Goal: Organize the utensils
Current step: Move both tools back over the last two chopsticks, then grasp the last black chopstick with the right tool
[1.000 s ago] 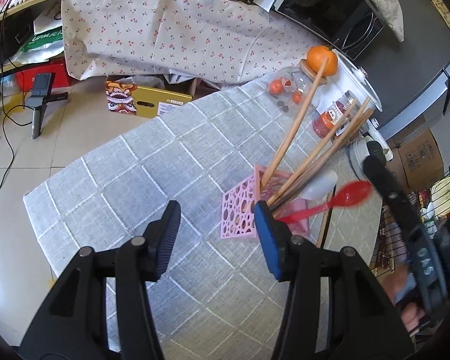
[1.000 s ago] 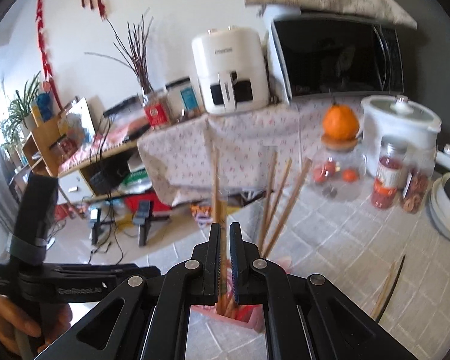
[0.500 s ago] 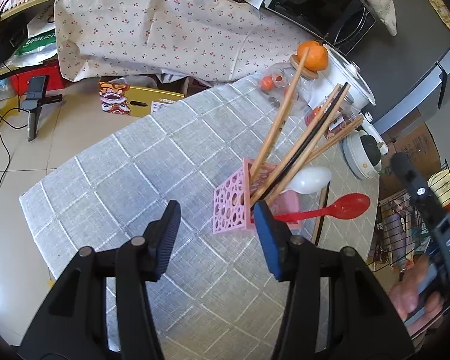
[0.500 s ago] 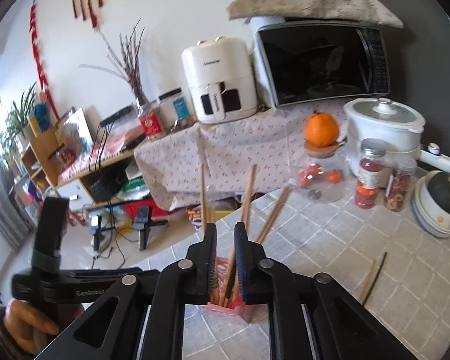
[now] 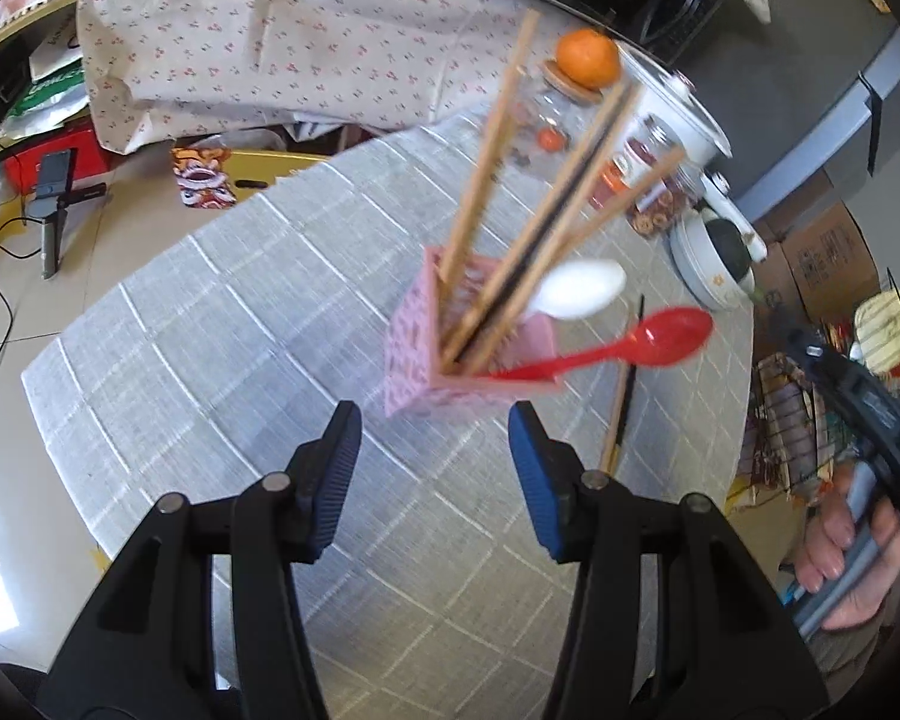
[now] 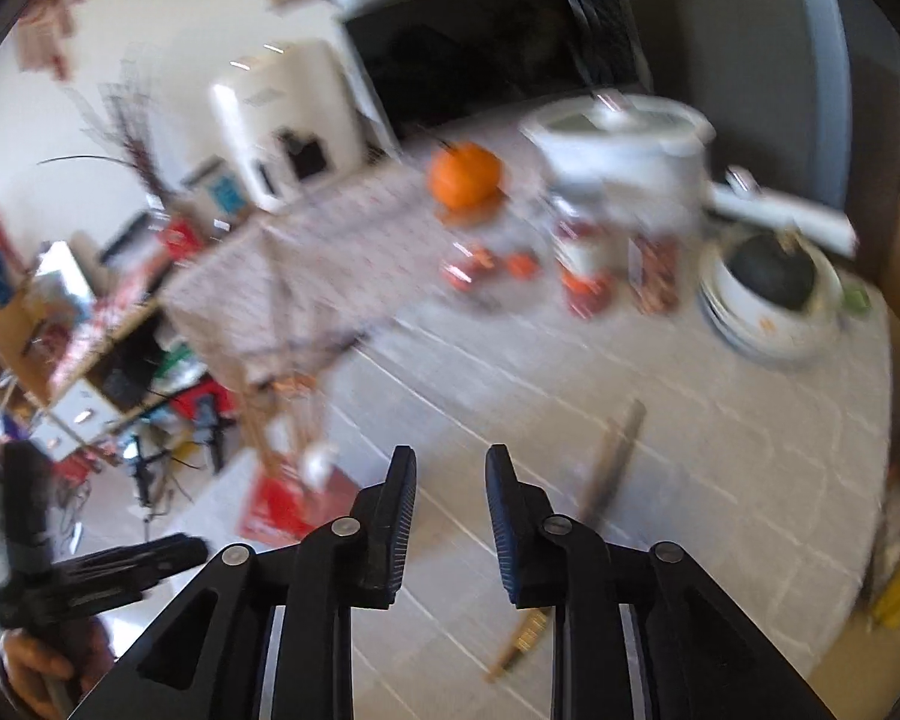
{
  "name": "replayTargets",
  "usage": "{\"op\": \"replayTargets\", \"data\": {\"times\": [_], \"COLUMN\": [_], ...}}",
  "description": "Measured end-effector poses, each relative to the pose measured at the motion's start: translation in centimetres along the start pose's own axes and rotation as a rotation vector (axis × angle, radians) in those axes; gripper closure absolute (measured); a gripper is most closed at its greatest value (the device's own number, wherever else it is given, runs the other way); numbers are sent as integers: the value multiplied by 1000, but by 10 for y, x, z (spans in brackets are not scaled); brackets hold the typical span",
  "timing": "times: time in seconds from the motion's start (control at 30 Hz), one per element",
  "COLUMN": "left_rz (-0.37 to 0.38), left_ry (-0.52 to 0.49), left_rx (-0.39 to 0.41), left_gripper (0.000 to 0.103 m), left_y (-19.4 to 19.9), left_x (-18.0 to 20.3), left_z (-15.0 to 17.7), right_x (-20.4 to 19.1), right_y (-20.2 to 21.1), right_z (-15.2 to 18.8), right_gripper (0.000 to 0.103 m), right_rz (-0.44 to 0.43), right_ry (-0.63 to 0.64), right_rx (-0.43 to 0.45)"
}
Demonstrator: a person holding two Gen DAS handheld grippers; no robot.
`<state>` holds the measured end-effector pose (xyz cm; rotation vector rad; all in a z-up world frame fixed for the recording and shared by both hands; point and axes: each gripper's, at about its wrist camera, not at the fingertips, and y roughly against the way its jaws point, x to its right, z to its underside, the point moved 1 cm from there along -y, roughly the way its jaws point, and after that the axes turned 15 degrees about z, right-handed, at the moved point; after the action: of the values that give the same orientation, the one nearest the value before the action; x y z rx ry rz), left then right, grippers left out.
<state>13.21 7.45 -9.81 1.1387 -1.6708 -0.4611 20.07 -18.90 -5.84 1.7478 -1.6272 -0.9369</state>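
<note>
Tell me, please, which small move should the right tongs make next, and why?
Probably lower the empty, opening right tongs onto the loose pair of chopsticks on the grey checked tablecloth; they lie outside the pink perforated holder.

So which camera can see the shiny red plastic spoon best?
The left wrist view. There the red plastic spoon shows sharply, its handle in the pink perforated holder and its bowl sticking out to the right. The right wrist view is badly blurred: only a red smear near the holder, and no spoon shape can be made out.
</note>
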Motion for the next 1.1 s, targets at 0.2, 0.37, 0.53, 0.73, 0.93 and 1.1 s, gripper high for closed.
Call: {"op": "replayTargets", "data": {"times": [0.2, 0.37, 0.53, 0.73, 0.93, 1.1], "left_rz": [6, -1, -6, -18, -25, -36], "left_ry": [12, 41, -9, -33, -51, -62], "left_rx": [-61, -117, -157, -182, -197, -201], "left_gripper": [51, 51, 51, 51, 51, 51], "left_y": [-17, -36, -49, -58, -64, -67], "left_x": [9, 8, 22, 24, 25, 27], "left_z": [15, 28, 40, 45, 50, 52], "right_x": [57, 90, 86, 72, 67, 57], "right_y": [-56, -94, -116, -142, -160, -164], "right_z": [16, 36, 39, 38, 37, 34], "right_gripper": [78, 78, 78, 79, 80, 82], "right_rz": [96, 98, 103, 128, 151, 188], "right_ry": [-175, -323, -306, -256, -227, -153], "right_rx": [-246, -386, -417, -437, -438, -409]}}
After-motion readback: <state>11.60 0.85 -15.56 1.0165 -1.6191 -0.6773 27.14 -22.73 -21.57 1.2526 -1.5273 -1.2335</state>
